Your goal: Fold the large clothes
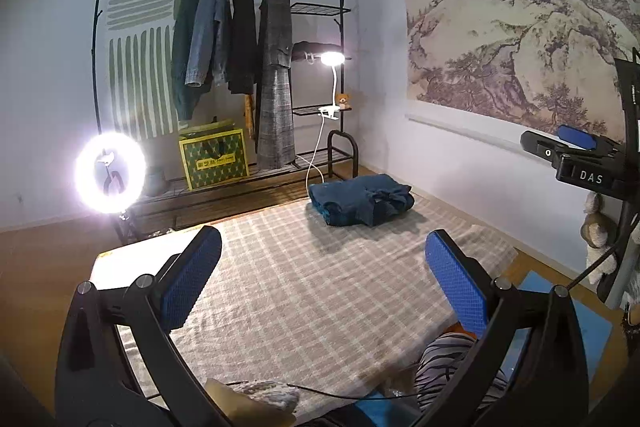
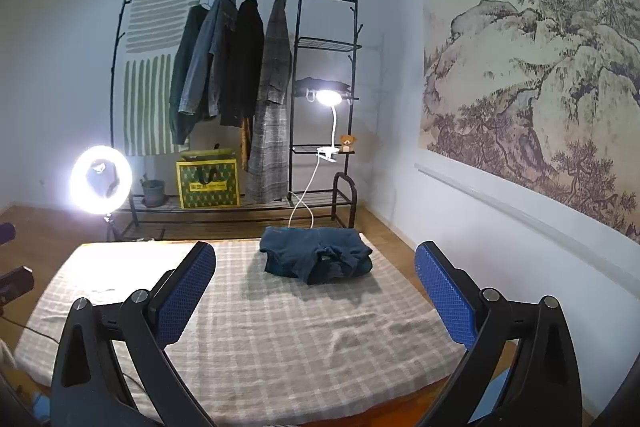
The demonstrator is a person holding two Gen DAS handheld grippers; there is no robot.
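A folded dark blue garment (image 1: 361, 199) lies at the far right corner of a plaid-covered mattress (image 1: 304, 291); it also shows in the right wrist view (image 2: 316, 254) on the mattress (image 2: 256, 331). My left gripper (image 1: 324, 259) is open and empty, raised above the near part of the mattress, well short of the garment. My right gripper (image 2: 316, 271) is open and empty, also held above the mattress in front of the garment. The right gripper also shows in the left wrist view (image 1: 576, 151) at the right edge.
A black clothes rack (image 2: 240, 99) with several hanging coats stands at the far wall, with a yellow-green bag (image 2: 209, 184) on its lower shelf. A ring light (image 2: 101, 179) stands at the left, a clip lamp (image 2: 329, 98) on the rack. A blue mat (image 1: 560, 311) lies right of the mattress.
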